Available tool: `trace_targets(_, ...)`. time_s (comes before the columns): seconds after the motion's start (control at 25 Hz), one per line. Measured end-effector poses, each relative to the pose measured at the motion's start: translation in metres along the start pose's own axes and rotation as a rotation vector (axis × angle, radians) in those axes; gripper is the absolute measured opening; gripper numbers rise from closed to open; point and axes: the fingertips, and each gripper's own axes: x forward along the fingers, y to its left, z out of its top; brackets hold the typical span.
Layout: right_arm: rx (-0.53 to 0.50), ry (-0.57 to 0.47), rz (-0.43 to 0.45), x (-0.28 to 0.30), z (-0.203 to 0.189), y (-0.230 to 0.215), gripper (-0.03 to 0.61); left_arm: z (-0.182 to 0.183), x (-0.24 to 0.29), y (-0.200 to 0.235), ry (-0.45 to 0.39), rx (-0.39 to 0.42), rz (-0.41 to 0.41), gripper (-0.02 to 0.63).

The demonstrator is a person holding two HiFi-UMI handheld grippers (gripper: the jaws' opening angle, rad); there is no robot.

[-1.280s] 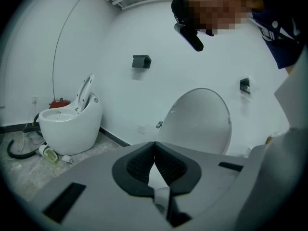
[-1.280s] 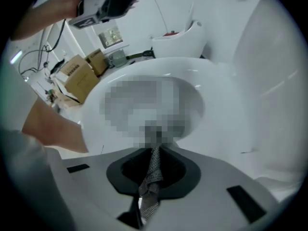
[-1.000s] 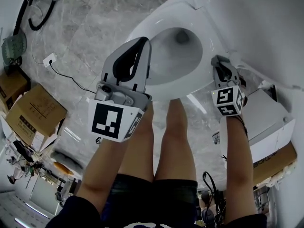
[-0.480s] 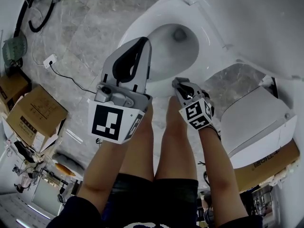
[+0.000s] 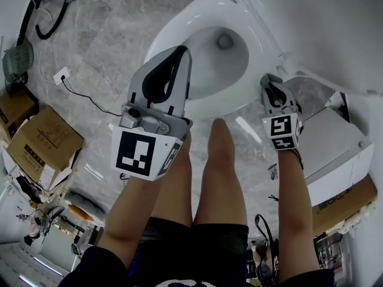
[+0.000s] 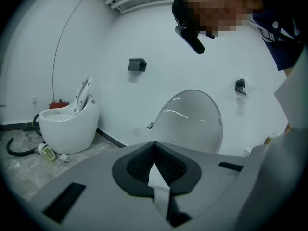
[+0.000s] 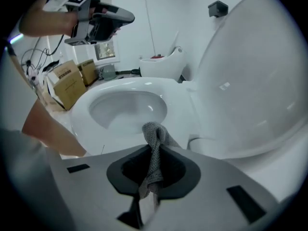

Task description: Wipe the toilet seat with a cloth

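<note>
The right gripper [image 7: 153,174] pinches the grey cloth [image 7: 153,146] close over the toilet seat [image 7: 179,96] rim, so it should press it flat and sweep round, while the left gripper [image 5: 178,54], jaws together and empty, hangs above.

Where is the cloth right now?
The grey cloth is pinched in the right gripper, at the right of the head view, just by the toilet seat's right rim.

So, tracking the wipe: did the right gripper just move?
Yes. The right gripper swung rightward, from the front of the toilet seat to its side.
</note>
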Motion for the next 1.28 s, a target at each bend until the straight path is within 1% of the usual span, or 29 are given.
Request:
trace_targets(0.08,0.082,0.006,0.067,0.001,-0.003,0.028,0.058,0.000,-0.001,0.000,-0.001,-0.004,0.003,0.018)
trace_targets(0.16,0.145,0.016,0.159,0.005,0.000,0.073,0.057,0.001,-0.001,0.001,-0.006,-0.007,0.009,0.018)
trace_targets(0.2,0.159,0.020,0.206,0.008,0.003,0.099,0.057,0.002,-0.001,0.002,-0.008,-0.008,0.011,0.018)
trace_targets(0.32,0.135,0.019,0.343,0.018,0.021,0.175,0.057,0.003,-0.001,0.002,-0.009,-0.006,0.010,0.018)
trace_targets(0.4,0.095,0.020,0.395,0.020,0.030,0.203,0.057,0.005,-0.002,0.002,-0.007,0.002,0.006,0.018)
trace_targets(0.44,0.086,0.020,0.406,0.020,0.031,0.207,0.057,0.005,-0.003,0.003,-0.006,0.005,0.005,0.018)
trace_targets(0.52,0.079,0.019,0.396,0.017,0.026,0.196,0.057,0.006,-0.005,0.006,-0.003,0.010,0.009,0.018)
trace_targets(0.56,0.075,0.020,0.369,0.016,0.021,0.182,0.057,0.005,-0.006,0.008,-0.001,0.011,0.012,0.018)
trace_targets(0.64,0.084,0.025,0.276,0.014,0.009,0.139,0.057,0.003,-0.007,0.014,-0.001,0.010,0.020,0.018)
trace_targets(0.72,0.095,0.030,0.145,0.014,0.001,0.083,0.057,0.001,-0.008,0.019,-0.002,0.005,0.029,0.018)
trace_targets(0.8,0.065,0.039,0.010,0.012,0.001,0.031,0.057,-0.001,-0.009,0.022,-0.001,-0.002,0.035,0.018)
trace_targets(0.84,0.038,0.043,-0.037,0.012,0.003,0.012,0.057,-0.001,-0.010,0.023,0.000,-0.003,0.035,0.018)
trace_targets(0.88,0.010,0.046,-0.063,0.013,0.006,0.001,0.058,-0.002,-0.010,0.024,0.001,-0.002,0.034,0.018)
trace_targets(0.92,-0.011,0.049,-0.071,0.016,0.010,-0.004,0.058,-0.002,-0.011,0.025,0.001,0.001,0.033,0.018)
trace_targets(0.96,-0.021,0.058,-0.061,0.019,0.014,-0.001,0.057,-0.001,-0.012,0.027,0.002,0.004,0.035,0.018)
trace_targets(1.04,-0.013,0.103,0.011,0.030,0.017,0.023,0.057,-0.002,-0.013,0.032,0.002,0.004,0.042,0.018)
trace_targets(1.16,0.014,0.187,0.159,0.045,0.020,0.087,0.055,-0.001,-0.014,0.036,0.002,0.004,0.050,0.018)
trace_targets(1.28,0.052,0.212,0.283,0.051,0.035,0.152,0.055,0.002,-0.016,0.041,0.001,0.007,0.054,0.018)
